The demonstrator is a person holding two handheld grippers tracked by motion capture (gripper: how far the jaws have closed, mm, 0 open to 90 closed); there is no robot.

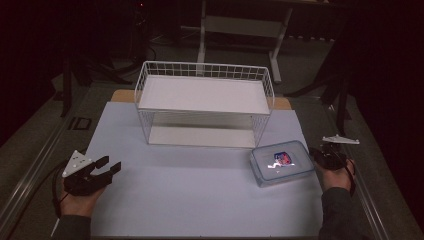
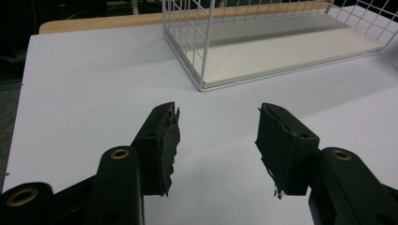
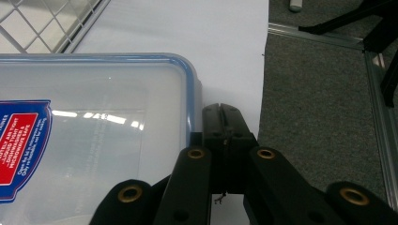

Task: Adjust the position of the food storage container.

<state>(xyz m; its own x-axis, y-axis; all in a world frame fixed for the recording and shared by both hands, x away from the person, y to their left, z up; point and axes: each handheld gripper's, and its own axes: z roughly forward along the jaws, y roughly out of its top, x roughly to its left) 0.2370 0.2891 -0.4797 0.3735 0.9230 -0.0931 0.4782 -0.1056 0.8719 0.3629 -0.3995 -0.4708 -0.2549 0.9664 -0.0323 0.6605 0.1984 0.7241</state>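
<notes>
We hold our left gripper (image 1: 112,164) low over the near left part of the pale lavender sheet (image 1: 190,190) that covers the table, its grey three-cornered plate facing up. In the left gripper view its two black jaws stand apart with nothing between them, and only the bare sheet lies under the gap. Beyond them in that view rises the near corner of the white wire rack with two flat white shelves (image 2: 263,51), which in the high view stands at the far middle of the sheet.

Our right gripper (image 3: 224,123) sits at the right edge of the sheet. In the right gripper view its jaws are pressed together with nothing caught between them, and their tips lie just beside the right rim of the clear rectangular plastic food box with a blue-edged lid and a red and blue label (image 3: 89,136). Whether the tips actually touch the rim we cannot tell.

In the high view, the box (image 1: 281,162) lies flat on the sheet with its lid on, near the right edge, just in front of the rack's right front corner and apart from it. The left gripper is well apart from the box, across the width of the sheet.
</notes>
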